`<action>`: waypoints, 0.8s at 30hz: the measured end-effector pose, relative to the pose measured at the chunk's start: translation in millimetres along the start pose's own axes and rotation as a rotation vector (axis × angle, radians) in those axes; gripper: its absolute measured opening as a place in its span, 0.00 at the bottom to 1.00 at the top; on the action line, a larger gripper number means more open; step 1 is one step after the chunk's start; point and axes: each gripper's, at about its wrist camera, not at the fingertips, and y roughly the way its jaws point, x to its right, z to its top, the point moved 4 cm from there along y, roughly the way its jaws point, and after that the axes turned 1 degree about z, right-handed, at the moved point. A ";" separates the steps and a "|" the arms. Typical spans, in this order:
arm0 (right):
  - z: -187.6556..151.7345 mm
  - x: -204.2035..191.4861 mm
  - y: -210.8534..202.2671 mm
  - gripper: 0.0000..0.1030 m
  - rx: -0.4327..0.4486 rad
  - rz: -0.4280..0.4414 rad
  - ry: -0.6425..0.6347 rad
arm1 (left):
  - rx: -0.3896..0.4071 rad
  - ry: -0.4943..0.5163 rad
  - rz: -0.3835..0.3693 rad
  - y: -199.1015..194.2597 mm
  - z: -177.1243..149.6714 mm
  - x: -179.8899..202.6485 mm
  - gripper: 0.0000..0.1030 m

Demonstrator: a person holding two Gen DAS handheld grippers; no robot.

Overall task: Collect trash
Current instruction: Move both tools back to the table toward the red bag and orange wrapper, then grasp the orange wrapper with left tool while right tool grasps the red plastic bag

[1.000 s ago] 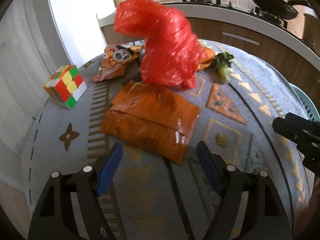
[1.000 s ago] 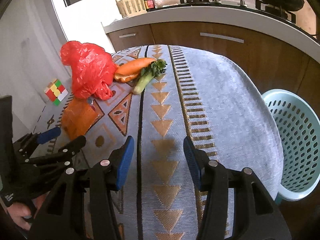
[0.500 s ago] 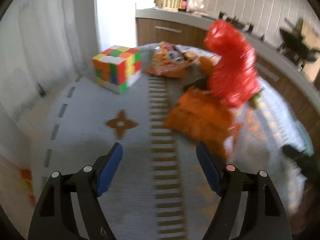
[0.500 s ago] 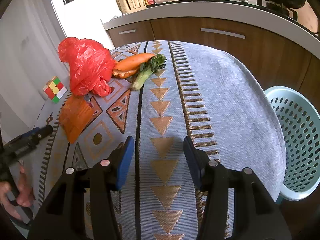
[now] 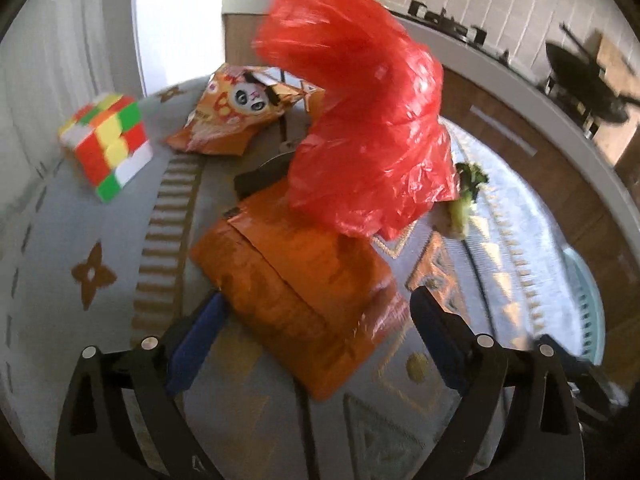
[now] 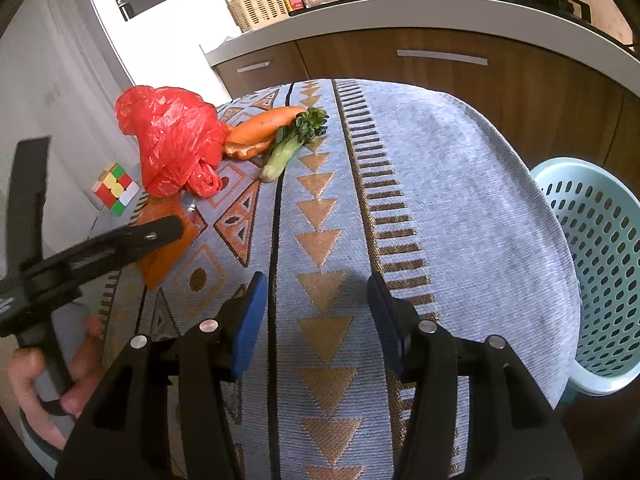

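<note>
A flat orange wrapper [image 5: 296, 296] lies on the patterned tablecloth, its near end between the open fingers of my left gripper [image 5: 316, 336]. A crumpled red plastic bag [image 5: 368, 128] stands just behind it. A panda snack packet [image 5: 236, 116] lies further back left. In the right wrist view the red bag [image 6: 176, 140], the orange wrapper [image 6: 168, 236] and the left gripper's finger [image 6: 132, 240] over it show at the left. My right gripper [image 6: 316, 320] is open and empty above the tablecloth's middle.
A Rubik's cube [image 5: 106, 144] sits at the left. A carrot [image 6: 264, 128] and a green vegetable [image 6: 292, 144] lie beside the red bag. A light blue perforated basket [image 6: 596, 272] stands off the table's right edge. Kitchen cabinets [image 6: 440, 68] are behind.
My left gripper swung left, then came back and moved in, so the orange wrapper's near end now sits between its fingers. My right gripper has barely moved.
</note>
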 end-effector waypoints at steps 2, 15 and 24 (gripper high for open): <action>-0.4 0.4 -0.2 0.48 0.000 0.005 0.003 | 0.010 0.040 0.050 3.7 2.4 3.7 0.87; 14.4 -31.7 -6.9 0.48 0.028 0.016 -0.085 | 0.042 0.048 -0.076 -21.8 -9.5 -27.2 0.30; 55.1 -84.7 2.4 0.53 0.084 0.032 -0.169 | 0.119 -0.010 -0.089 -41.2 -26.0 -60.8 0.29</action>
